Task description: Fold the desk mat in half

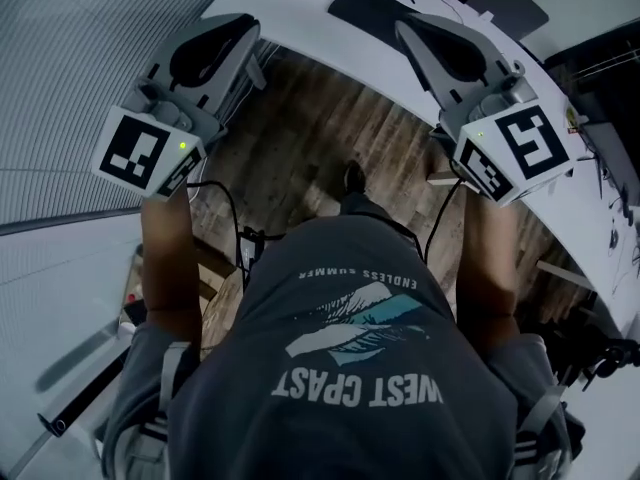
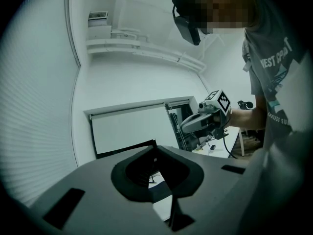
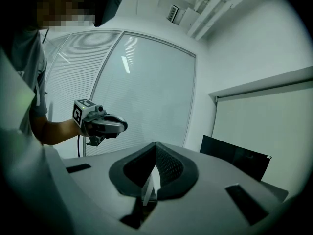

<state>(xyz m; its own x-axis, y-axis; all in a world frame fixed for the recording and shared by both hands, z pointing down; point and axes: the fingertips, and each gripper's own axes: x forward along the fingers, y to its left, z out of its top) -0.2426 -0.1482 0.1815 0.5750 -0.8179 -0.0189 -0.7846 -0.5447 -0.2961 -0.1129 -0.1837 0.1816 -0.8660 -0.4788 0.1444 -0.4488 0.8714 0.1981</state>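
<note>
Dark desk mat (image 1: 372, 8) lies flat, unfolded on white desk (image 1: 290, 13), top centre of head view. Left gripper (image 1: 236, 34) and right gripper (image 1: 414, 36) both clenched, empty, apart from mat. Step: approach, fold not begun. Next: open jaws, reach mat edge.

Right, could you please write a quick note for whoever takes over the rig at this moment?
Left gripper: shut, empty, held up in the air.
Right gripper: shut, empty, also raised.
Mat: dark, lying on the white desk ahead of the person. It looks flat, and neither gripper touches it.
Done: no fold visible.
Left: bring the grippers down to the mat, take one edge and fold it over in half.
</note>
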